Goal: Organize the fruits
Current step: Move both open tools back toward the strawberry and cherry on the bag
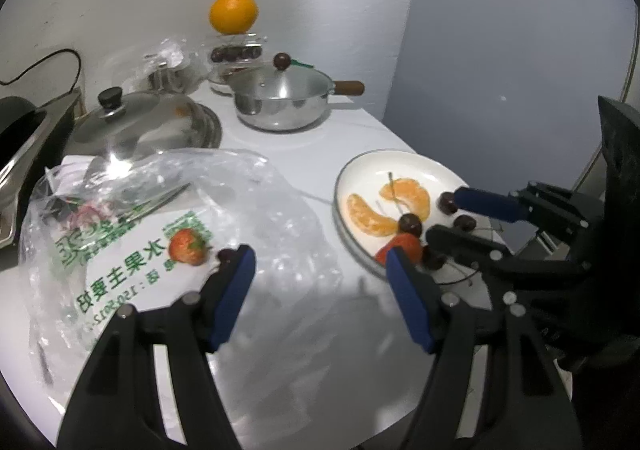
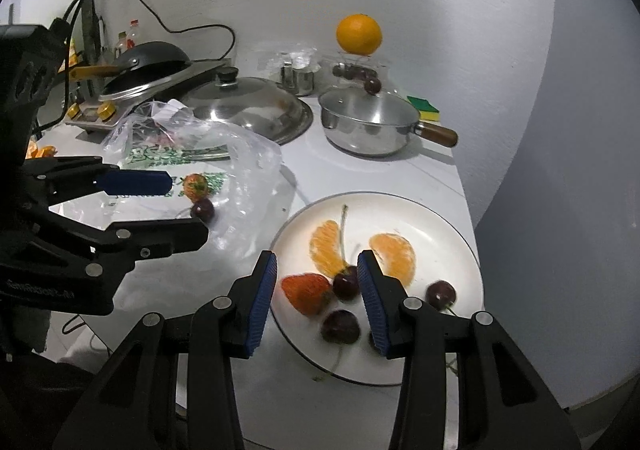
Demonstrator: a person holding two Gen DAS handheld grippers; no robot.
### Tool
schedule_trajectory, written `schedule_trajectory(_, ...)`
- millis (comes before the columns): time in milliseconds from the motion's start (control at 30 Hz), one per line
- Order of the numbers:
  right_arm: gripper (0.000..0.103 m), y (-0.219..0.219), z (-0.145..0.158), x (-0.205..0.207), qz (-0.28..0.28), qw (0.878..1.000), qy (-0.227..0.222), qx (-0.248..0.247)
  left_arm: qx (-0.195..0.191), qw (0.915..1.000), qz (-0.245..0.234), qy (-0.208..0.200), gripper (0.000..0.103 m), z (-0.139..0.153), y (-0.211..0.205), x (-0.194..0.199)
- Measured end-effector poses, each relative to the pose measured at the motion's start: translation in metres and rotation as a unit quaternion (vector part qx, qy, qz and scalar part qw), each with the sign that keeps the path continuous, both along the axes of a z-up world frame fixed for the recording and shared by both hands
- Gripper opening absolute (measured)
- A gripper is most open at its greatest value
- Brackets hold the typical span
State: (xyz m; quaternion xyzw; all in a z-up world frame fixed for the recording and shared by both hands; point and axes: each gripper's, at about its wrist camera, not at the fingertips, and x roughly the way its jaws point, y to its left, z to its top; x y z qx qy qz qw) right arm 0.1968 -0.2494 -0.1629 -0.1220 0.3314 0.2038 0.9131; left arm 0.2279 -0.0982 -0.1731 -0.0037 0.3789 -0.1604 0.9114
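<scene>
A white plate (image 2: pixel 440 218) holds two orange segments (image 2: pixel 394 256), a strawberry (image 2: pixel 306 292) and several dark cherries (image 2: pixel 346 284). My right gripper (image 2: pixel 316 266) is open above the plate's near edge, jaws on either side of the strawberry and a cherry; it also shows in the left wrist view (image 1: pixel 440 216). A second strawberry (image 1: pixel 186 246) and a cherry (image 2: pixel 202 209) lie on a clear plastic bag (image 1: pixel 248 202). My left gripper (image 1: pixel 320 258) is open and empty, hovering by them; it also shows in the right wrist view (image 2: pixel 184 206).
A lidded steel saucepan (image 2: pixel 368 126) with a wooden handle, a domed steel lid (image 2: pixel 248 106), a whole orange (image 2: pixel 359 34) on a clear box of cherries, a sponge (image 2: pixel 424 106) and a stove with a black pan (image 2: pixel 152 62) stand at the back. The counter edge runs right of the plate.
</scene>
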Motion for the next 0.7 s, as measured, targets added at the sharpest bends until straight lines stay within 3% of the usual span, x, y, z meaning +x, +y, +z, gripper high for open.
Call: schedule_trajectory(700,0.044,0.079,-0.005,0.010,0.042,0.999,0.008,-0.011,-0.014,0.9986,0.051,0.002,0.069,-0.008,0.080,-0.001)
